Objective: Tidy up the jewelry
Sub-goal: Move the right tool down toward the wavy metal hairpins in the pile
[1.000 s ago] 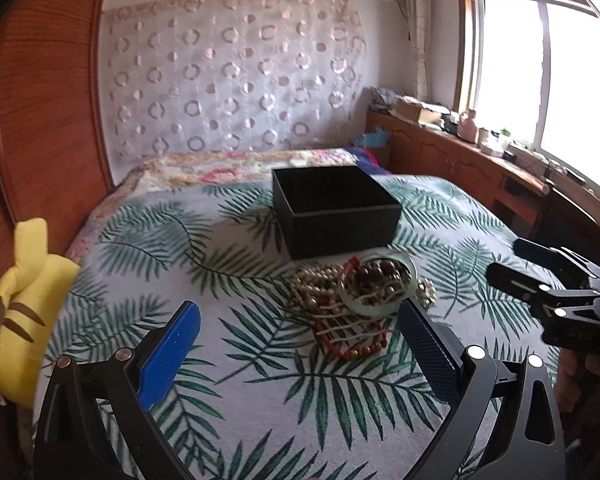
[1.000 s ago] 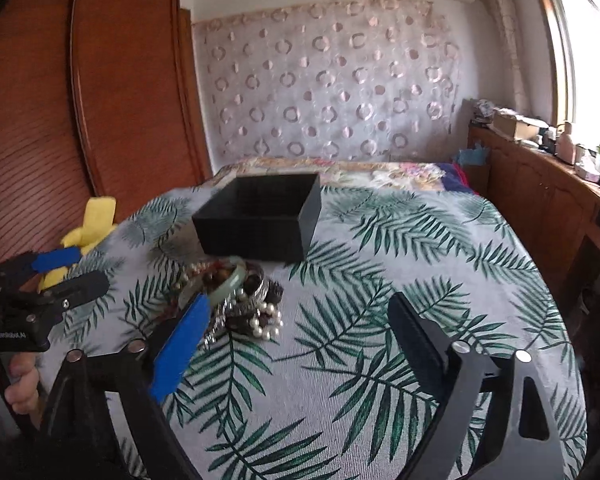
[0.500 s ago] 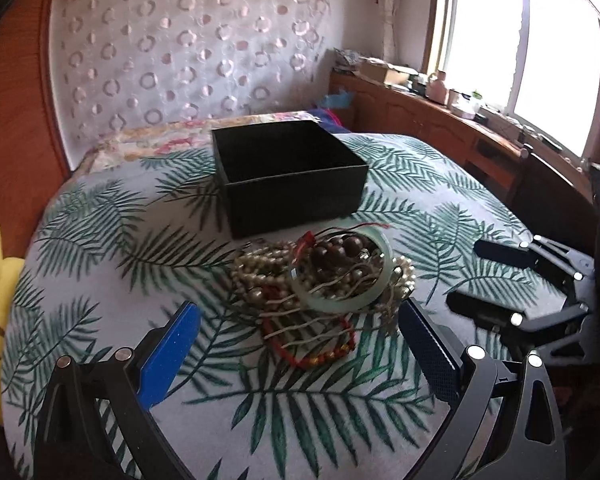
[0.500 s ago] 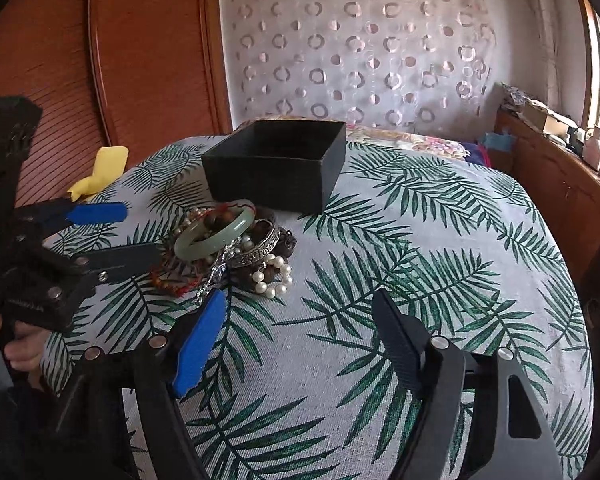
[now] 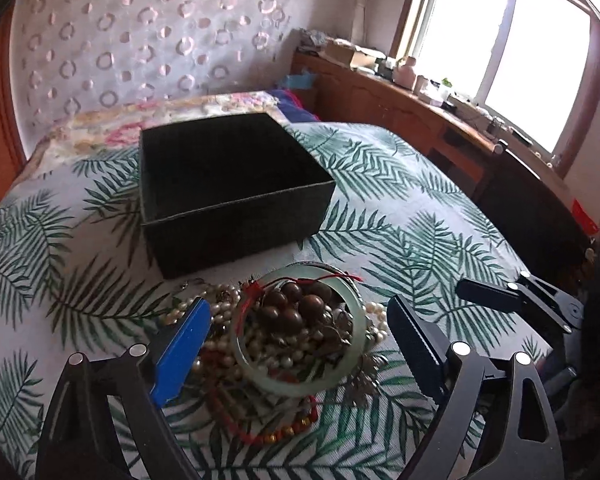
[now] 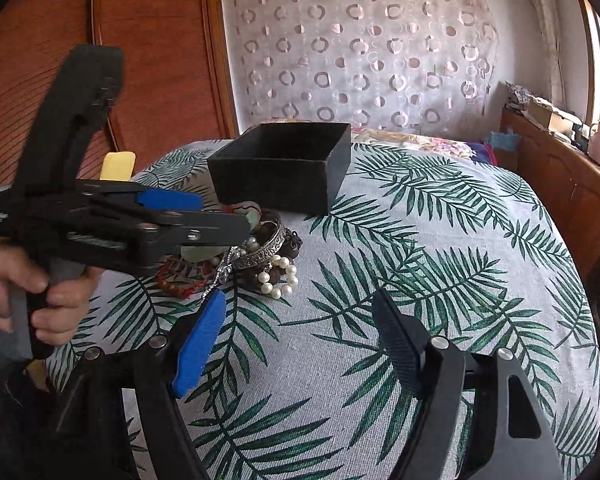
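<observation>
Comparing with the frames from a second ago, the left gripper (image 5: pixel 296 344) is seen to have been brought forward and down over the jewelry pile (image 5: pixel 284 340), so that its fingers, spread wide, now flank the jade bangle (image 5: pixel 300 380) lying on top; nothing is gripped yet. The pile is located on the leaf-print cloth (image 5: pixel 400 216), just in front of the black box (image 5: pixel 228 196), which appears empty so far as its interior is visible. In the right wrist view the left gripper is seen side-on directly above the pile (image 6: pixel 256 256). The right gripper (image 6: pixel 300 336) is held back over bare cloth, beside the pile, its fingers also apart and empty. The approach is judged essentially complete: closing on the bangle is the likely next step. Tangling is noted as a risk, since a red cord (image 5: pixel 300 282) and beads (image 5: pixel 296 308) lie across and inside the bangle.
</observation>
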### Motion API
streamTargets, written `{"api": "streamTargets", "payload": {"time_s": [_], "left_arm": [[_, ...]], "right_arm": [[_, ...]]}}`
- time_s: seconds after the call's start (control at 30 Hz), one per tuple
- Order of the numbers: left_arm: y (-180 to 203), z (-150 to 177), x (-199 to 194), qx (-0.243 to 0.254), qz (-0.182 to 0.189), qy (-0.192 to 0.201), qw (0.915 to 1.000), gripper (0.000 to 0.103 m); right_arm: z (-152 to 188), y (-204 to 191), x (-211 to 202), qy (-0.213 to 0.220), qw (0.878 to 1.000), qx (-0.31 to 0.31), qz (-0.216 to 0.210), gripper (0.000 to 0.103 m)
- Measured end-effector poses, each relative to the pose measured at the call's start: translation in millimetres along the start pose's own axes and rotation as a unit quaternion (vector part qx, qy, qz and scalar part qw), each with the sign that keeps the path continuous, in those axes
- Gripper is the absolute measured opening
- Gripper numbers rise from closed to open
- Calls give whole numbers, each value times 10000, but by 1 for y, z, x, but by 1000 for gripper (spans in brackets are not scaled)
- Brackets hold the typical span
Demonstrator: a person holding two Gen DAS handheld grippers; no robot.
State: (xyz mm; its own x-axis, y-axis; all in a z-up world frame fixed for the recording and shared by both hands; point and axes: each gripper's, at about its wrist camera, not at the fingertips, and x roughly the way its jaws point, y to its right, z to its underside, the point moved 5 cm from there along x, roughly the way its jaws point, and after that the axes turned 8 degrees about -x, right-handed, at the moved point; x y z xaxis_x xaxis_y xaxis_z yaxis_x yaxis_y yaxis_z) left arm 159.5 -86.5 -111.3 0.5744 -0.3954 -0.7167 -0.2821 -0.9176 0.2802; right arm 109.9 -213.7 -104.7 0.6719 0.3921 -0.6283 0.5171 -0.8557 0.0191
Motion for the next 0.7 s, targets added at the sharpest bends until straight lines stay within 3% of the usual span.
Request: {"api": "streamTargets", "payload": {"time_s": [0.27,0.47,0.7], "left_arm": [[-1,1,14,21,-57,-121,9999,85],[-1,6,11,92,61,-74,9999,67],[-5,8,-10,138,-77,175,9997,67]], "right_arm": [[0,-4,-2,28,10000,-14,-12,78],[-1,-5,-3,23,10000,-15,-15,78],[0,-4,-3,21,10000,-18,-12,78]]}}
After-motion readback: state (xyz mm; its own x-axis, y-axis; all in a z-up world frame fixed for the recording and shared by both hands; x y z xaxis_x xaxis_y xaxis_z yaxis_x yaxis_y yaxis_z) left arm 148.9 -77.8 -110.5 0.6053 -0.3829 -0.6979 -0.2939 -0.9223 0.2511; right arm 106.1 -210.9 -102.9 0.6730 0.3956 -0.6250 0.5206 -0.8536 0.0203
